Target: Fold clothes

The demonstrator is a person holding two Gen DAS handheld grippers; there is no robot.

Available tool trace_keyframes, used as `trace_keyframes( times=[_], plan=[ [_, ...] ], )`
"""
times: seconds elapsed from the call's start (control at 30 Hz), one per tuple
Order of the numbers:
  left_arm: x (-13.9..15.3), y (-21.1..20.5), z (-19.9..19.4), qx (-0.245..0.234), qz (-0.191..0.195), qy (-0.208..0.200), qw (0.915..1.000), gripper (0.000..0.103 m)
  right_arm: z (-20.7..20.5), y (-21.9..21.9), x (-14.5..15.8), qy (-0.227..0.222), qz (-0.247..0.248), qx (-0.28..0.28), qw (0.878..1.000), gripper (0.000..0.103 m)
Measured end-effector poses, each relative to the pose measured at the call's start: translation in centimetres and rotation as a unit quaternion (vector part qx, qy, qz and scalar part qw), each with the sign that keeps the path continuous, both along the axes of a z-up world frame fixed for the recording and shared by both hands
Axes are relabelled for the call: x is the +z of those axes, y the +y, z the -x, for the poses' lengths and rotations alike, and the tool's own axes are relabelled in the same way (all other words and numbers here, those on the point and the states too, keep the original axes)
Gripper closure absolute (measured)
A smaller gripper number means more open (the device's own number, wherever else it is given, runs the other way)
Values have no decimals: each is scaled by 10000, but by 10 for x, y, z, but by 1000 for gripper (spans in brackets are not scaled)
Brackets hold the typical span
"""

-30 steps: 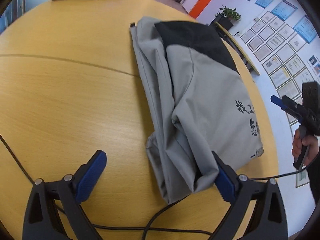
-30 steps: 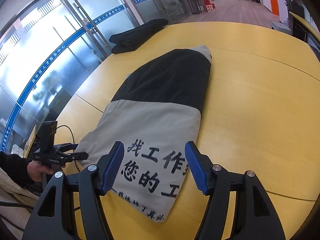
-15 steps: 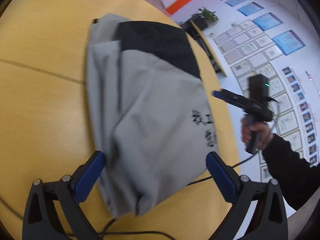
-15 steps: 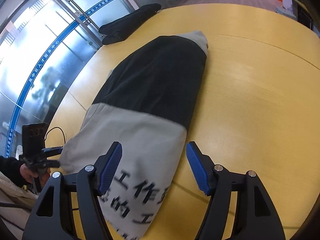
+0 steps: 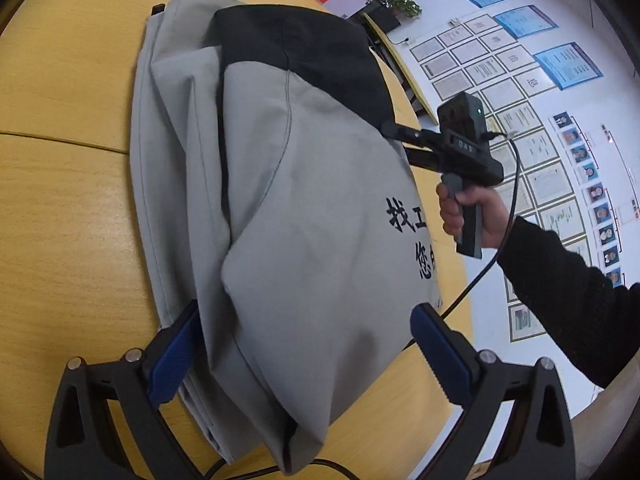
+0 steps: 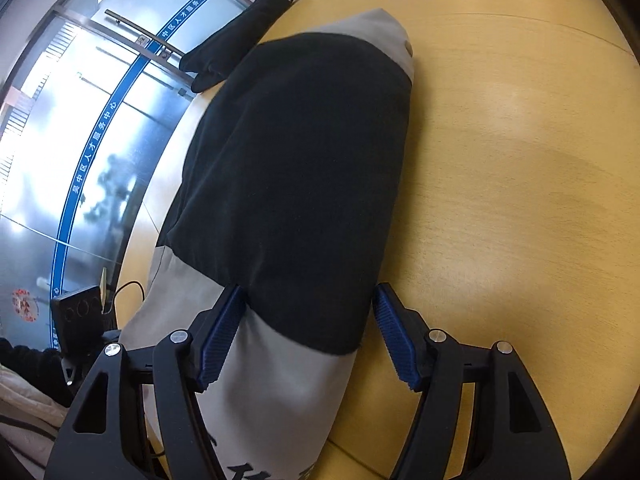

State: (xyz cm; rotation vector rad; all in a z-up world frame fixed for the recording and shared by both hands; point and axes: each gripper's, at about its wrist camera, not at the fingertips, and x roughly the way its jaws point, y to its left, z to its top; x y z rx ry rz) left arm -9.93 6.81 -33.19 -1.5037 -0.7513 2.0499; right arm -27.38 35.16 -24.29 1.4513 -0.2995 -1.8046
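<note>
A grey and black jacket [image 5: 304,208] with black Chinese lettering lies folded lengthwise on the round wooden table [image 5: 60,208]. My left gripper [image 5: 304,352] is open, its blue pads either side of the jacket's near grey end. My right gripper [image 6: 310,332] is open and straddles the jacket [image 6: 304,168] where the black panel meets the grey. The right gripper also shows in the left wrist view [image 5: 404,140], held at the jacket's right edge by a hand in a black sleeve.
A black garment [image 6: 240,36] lies at the table's far edge near glass doors. A cable [image 5: 500,232] hangs from the right gripper over the table edge. A wall with framed notices [image 5: 520,120] stands beyond the table. The left gripper's camera box [image 6: 78,316] shows in the right wrist view.
Both grippers have moved in over the jacket. The left one swung right and closer to the grey end. The right one moved forward from the lettering to the black panel.
</note>
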Motion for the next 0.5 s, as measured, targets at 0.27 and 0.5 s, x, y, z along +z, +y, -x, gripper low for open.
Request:
trace_keyframes(
  times=[0.27, 0.5],
  plan=[
    [-3, -22, -23, 276, 63, -567, 9980, 7, 23, 4, -9, -457, 398, 99, 9981, 33],
    [-22, -30, -31, 422, -374, -1122, 9921, 5, 37, 2, -23, -1061, 742, 100, 9915, 22]
  ],
)
